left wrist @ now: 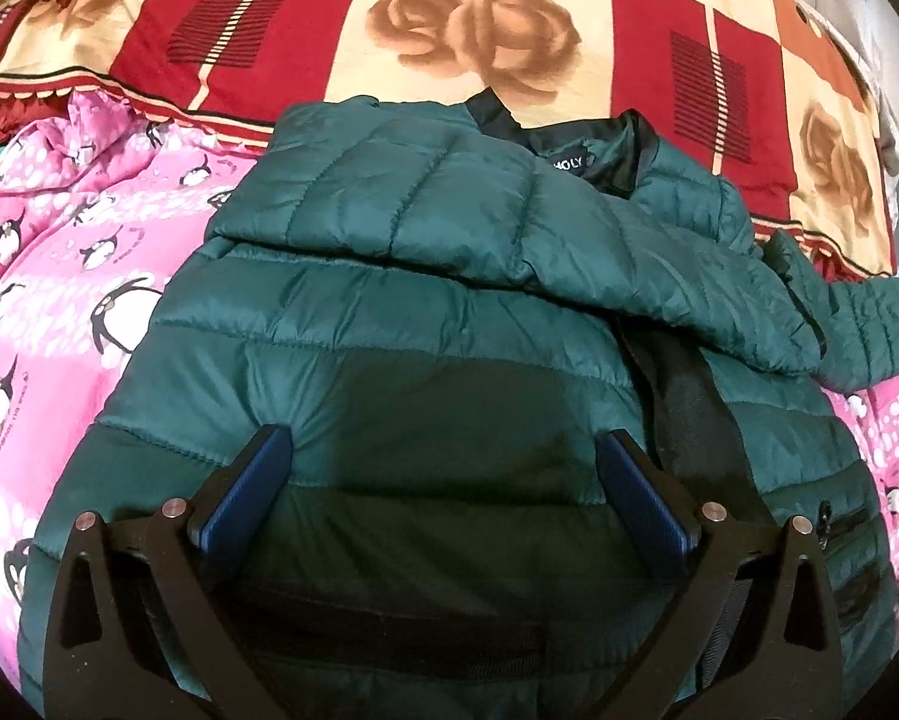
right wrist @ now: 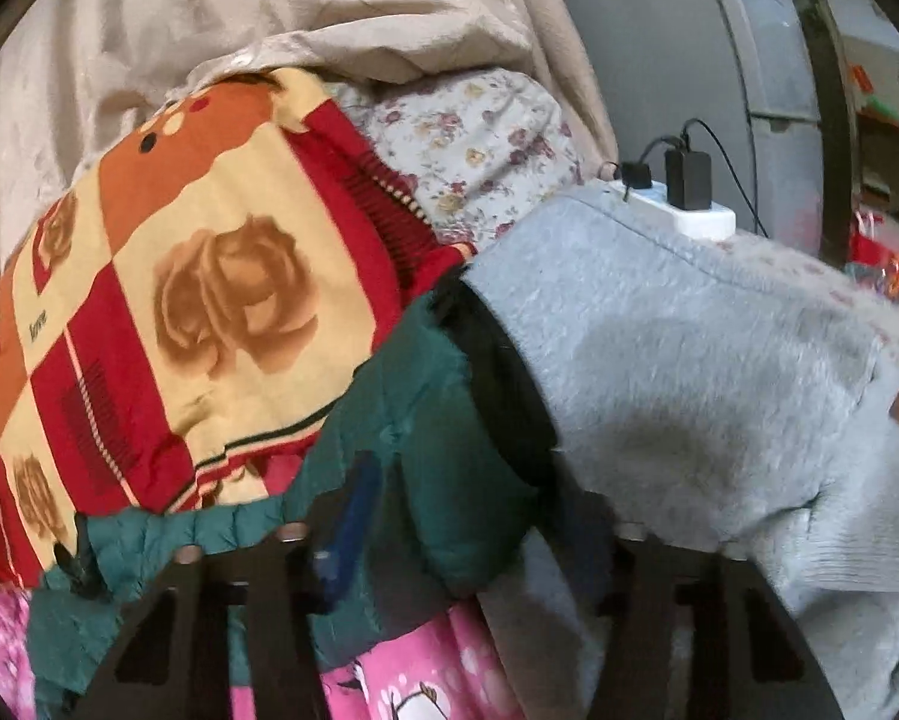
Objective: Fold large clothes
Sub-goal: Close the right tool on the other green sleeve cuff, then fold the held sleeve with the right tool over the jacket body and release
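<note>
My left tongs (left wrist: 443,468) gape wide over the green jacket (left wrist: 425,312), right tongs (right wrist: 467,516) blurred around its sleeve (right wrist: 449,420), grip unclear.

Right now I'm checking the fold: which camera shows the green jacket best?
The left wrist view: the green jacket fills it, collar and folded-over sleeve visible. The right wrist view, blurred, shows only its other sleeve beside a grey sweater.
</note>
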`<act>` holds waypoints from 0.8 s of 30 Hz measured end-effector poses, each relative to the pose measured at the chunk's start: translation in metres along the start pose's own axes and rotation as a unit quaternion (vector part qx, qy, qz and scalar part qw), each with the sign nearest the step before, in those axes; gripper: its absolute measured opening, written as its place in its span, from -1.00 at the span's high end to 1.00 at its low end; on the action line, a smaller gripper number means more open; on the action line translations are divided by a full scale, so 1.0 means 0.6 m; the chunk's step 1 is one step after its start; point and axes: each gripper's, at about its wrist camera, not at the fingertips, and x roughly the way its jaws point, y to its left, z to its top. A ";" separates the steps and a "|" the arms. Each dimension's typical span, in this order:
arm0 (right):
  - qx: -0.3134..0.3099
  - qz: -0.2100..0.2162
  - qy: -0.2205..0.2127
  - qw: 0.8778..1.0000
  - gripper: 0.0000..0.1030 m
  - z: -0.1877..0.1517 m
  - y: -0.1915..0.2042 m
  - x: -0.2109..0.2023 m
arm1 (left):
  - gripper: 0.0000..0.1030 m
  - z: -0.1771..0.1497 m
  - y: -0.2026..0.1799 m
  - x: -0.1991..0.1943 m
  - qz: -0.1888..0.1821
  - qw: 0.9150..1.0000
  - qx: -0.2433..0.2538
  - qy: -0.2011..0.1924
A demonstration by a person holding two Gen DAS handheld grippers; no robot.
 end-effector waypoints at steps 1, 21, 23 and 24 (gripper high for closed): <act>0.004 0.001 -0.002 1.000 0.31 -0.001 -0.002 -0.001 | -0.99 0.001 0.001 -0.001 0.000 1.000 -0.001 -0.002; -0.124 0.096 -0.008 0.988 0.72 -0.054 0.283 -0.148 | -0.98 0.012 0.065 -0.059 0.174 0.984 0.032 0.002; -0.135 0.108 0.002 0.985 0.72 -0.070 0.329 -0.155 | -0.98 0.001 0.080 -0.067 0.198 0.979 0.045 0.015; -0.141 0.113 0.006 0.984 0.72 -0.078 0.353 -0.156 | -0.98 -0.005 0.092 -0.075 0.202 0.978 0.047 0.020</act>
